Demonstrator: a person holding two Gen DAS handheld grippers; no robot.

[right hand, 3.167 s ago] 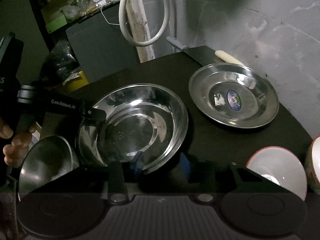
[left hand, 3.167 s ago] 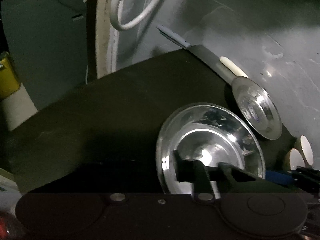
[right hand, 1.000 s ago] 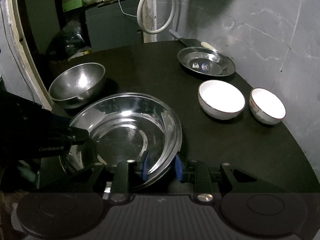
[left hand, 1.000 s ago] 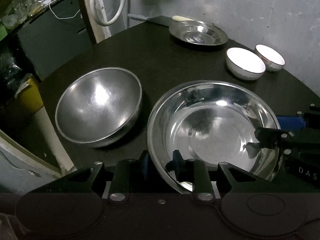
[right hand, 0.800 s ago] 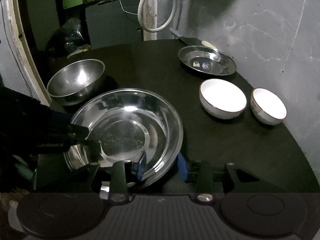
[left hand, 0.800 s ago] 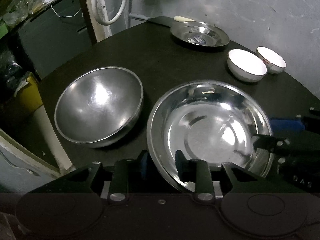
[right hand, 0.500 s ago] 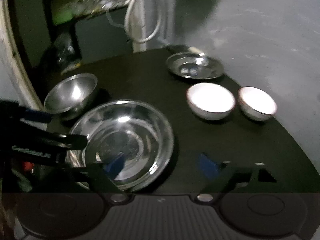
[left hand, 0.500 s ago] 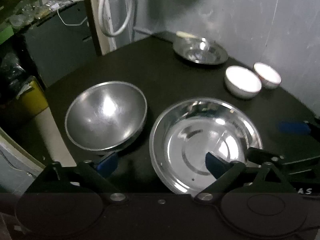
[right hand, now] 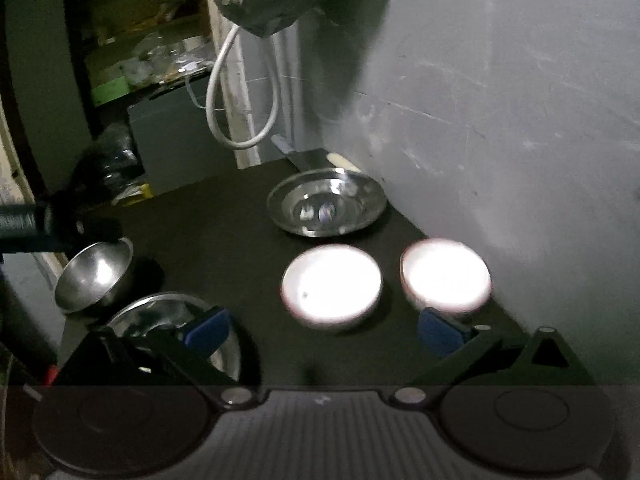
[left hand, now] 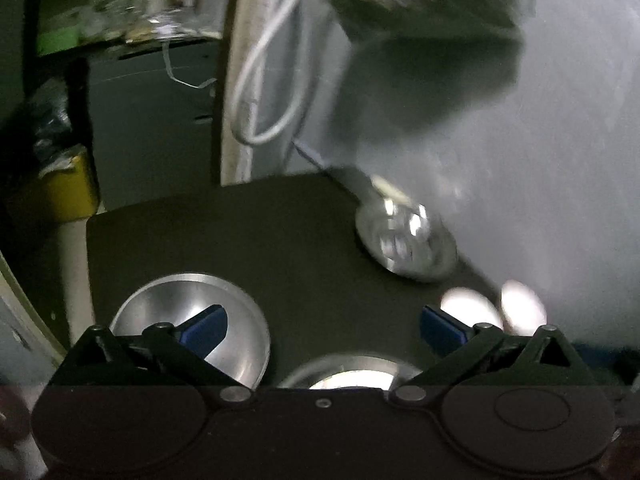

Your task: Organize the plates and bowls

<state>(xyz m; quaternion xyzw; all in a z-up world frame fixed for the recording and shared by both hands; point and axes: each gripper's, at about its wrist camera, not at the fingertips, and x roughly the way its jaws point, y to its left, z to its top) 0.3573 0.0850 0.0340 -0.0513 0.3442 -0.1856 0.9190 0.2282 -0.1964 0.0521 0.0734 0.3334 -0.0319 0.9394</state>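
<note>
Steel bowl [right hand: 94,276], shiny wide basin [right hand: 168,316], two white bowls [right hand: 331,286]

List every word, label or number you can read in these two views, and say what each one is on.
No text can be read in either view.
Sticker inside the steel plate: a small blue label, too blurred to read.
Side of the left gripper: too dark to show any lettering.
Cluttered shelf: no legible print.
</note>
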